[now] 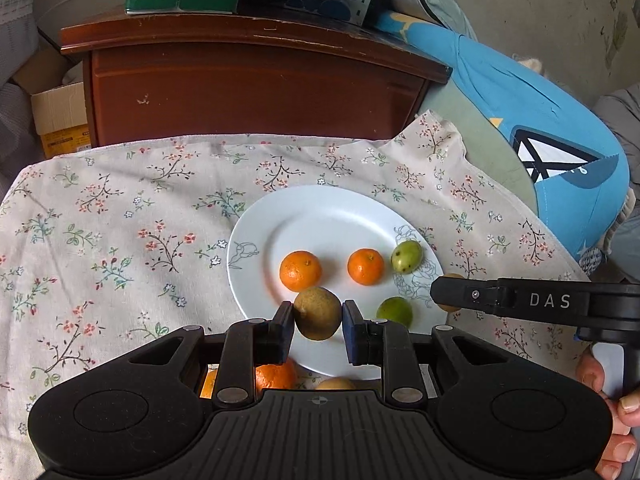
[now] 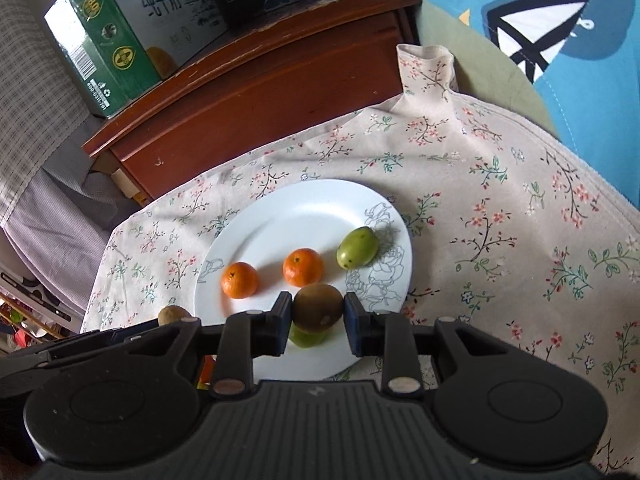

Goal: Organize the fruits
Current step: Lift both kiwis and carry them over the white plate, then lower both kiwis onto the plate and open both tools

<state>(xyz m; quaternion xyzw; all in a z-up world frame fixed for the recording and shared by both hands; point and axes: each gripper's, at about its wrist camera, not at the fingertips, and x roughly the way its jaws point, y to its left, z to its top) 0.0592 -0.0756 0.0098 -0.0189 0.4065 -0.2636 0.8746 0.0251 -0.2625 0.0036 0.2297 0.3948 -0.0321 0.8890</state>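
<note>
A white plate [image 1: 320,216] lies on the flowered cloth and holds two mandarins [image 1: 300,270] [image 1: 365,266], a spotted green fruit [image 1: 407,256] and a green citrus [image 1: 394,311]. My left gripper [image 1: 318,322] is shut on a brown kiwi [image 1: 318,313] over the plate's near rim. My right gripper [image 2: 318,316] is shut on another brown kiwi [image 2: 318,306] above the green citrus [image 2: 308,338]. The right gripper's finger [image 1: 464,294] also shows in the left wrist view, at the plate's right edge.
An orange [image 1: 276,376] and another kiwi [image 1: 335,383] lie on the cloth under the left gripper. A dark wooden cabinet [image 1: 256,88] with cartons stands behind the table. Blue bedding [image 1: 540,120] is at the right. A cardboard box [image 1: 60,116] is at the left.
</note>
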